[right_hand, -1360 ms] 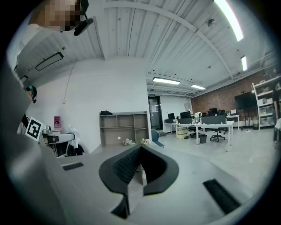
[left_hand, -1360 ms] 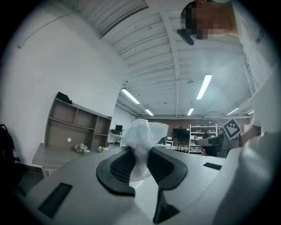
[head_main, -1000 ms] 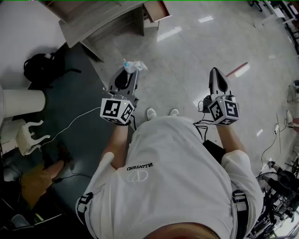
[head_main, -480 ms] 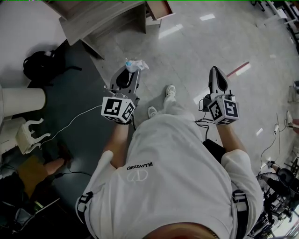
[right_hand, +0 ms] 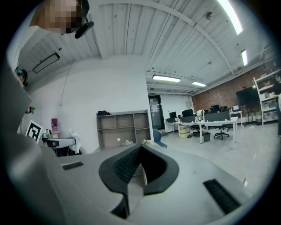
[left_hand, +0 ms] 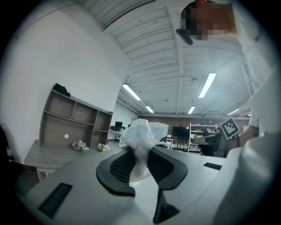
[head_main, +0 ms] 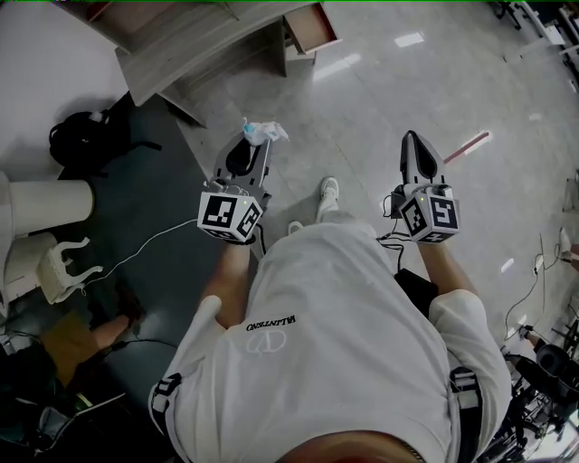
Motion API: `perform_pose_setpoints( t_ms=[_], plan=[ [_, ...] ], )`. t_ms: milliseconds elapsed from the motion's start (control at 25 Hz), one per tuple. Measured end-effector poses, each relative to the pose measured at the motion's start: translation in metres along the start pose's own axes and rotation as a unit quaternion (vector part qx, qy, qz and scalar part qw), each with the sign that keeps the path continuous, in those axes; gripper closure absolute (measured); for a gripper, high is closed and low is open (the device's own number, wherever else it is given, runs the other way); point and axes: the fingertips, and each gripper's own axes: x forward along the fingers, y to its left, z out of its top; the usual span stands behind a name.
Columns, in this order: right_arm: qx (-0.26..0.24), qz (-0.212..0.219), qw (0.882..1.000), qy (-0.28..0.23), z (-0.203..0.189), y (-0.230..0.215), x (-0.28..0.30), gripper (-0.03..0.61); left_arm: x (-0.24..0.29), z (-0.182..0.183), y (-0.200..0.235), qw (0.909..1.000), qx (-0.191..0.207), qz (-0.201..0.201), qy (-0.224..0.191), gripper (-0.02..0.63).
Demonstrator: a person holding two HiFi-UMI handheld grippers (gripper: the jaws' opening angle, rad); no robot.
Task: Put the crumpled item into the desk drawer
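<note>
Crumpled item (left_hand: pixel 142 136), a pale wad of thin translucent plastic, is clamped between the fingers (left_hand: pixel 119 169) of the left gripper (head_main: pixel 254 143), and its upper part bulges out above the fingertips. The crumpled item is held in the air above the floor (head_main: pixel 389 81), well apart from the desk. The fingers (right_hand: pixel 124 166) of the right gripper (head_main: pixel 414 138) are pressed together with nothing between them. Both grippers are pointed forward, away from the person's white shirt (head_main: pixel 326 335), and one shoe (head_main: pixel 329 188) is seen on the floor between them. The desk's worktop (head_main: pixel 194 36) lies at the upper left of the head view. Its drawer (head_main: pixel 312 25) stands pulled out at the right end of the desk, ahead of the left gripper. A black bag (head_main: pixel 86 137) rests on the darker flooring at the left, and a white cable (head_main: pixel 136 242) is trailed across that flooring.
</note>
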Motion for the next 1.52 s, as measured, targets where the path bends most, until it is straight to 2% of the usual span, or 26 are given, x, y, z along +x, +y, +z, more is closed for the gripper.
perform_pose_setpoints(
  t_ms=[440,840,1240,1520],
  plan=[
    [0.009,0.019,1.0,0.012,0.01,-0.071,0.096,0.58,0.111,-0.002,0.022,0.9998,0.003,0.02,0.006,0.535],
    [0.027,0.034,0.999,0.022,0.009,-0.121,0.142,0.58,0.176,-0.008,0.023,0.9991,0.007,0.039,0.016,0.535],
    [0.033,0.04,0.998,0.032,0.01,-0.131,0.178,0.58,0.207,-0.002,0.037,0.9988,0.004,0.047,0.015,0.535],
    [0.023,0.033,0.998,0.045,0.0,-0.132,0.22,0.58,0.247,-0.015,0.069,0.9992,-0.006,0.033,0.023,0.535]
  ],
)
